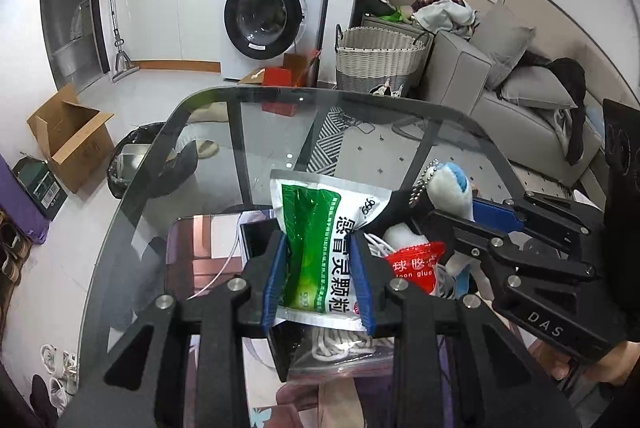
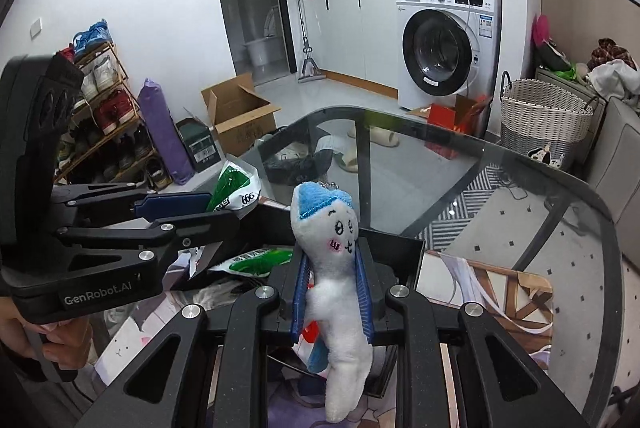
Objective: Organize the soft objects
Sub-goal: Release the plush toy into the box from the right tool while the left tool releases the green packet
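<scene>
Over the glass table (image 1: 168,164), left hand-held gripper (image 1: 320,280) clamps green sachet (image 1: 316,248); right hand-held gripper (image 2: 334,288) clamps plush toy (image 2: 336,268).

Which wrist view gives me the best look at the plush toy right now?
The right wrist view: the plush toy sits centered between the right gripper pads, face and blue cap fully visible. The left wrist view shows only part of the toy, at the right behind that gripper.
</scene>
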### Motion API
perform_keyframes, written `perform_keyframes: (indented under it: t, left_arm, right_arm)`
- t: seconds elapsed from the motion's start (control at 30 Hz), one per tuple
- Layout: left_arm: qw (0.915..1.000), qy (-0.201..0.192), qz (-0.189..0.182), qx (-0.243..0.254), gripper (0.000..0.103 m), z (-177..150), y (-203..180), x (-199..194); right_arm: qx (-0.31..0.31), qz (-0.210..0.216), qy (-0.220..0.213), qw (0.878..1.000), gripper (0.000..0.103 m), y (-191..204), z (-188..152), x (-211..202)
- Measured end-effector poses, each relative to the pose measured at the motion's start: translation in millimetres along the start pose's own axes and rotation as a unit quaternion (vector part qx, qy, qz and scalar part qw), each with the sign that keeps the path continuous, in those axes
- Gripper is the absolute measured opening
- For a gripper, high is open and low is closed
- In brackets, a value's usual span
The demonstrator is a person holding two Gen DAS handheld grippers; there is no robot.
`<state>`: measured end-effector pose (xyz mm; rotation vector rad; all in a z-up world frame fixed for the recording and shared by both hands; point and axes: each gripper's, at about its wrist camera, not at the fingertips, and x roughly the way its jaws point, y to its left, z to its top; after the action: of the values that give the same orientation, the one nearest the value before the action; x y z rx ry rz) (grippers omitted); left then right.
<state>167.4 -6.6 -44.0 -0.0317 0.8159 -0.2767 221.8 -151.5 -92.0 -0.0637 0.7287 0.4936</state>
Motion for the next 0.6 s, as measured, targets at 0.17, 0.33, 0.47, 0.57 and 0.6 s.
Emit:
perform_keyframes:
  t: [0.17, 0.33, 0.47, 0.57, 0.6]
  left_arm:
    - [0.9999, 0.011, 0.002, 0.006, 0.032, -1.5, -5.2, 2.5]
    - [0.9998, 0.013, 0.008, 0.011, 0.041, -1.5, -7.4, 0.5]
    - [0.9998, 0.004, 0.010, 0.015, 0.045, -0.9, -7.5, -4.3]
    - [0.9999, -0.002, 0.008, 0.015, 0.054, -0.5, -6.4, -7.5]
    - [0.9999, -0.005, 0.008, 0.015, 0.057, -0.6, -6.5, -8.8]
  right_arm:
    - [-0.004, 0.000, 0.005, 1.000, 0.023, 1.9, 0.0, 0.8]
    - [0.000, 0.000, 0.000, 1.000, 0.035, 3.5, -0.6, -4.8]
    - [-0.003, 0.000, -0.002, 1.000, 0.035, 4.9, 0.0, -7.8]
    - [-0.005, -0.001, -0.009, 1.000, 0.035, 5.8, 0.1, -13.4]
    - [-0.004, 0.000, -0.011, 1.000, 0.035, 6.8, 0.1, -16.7]
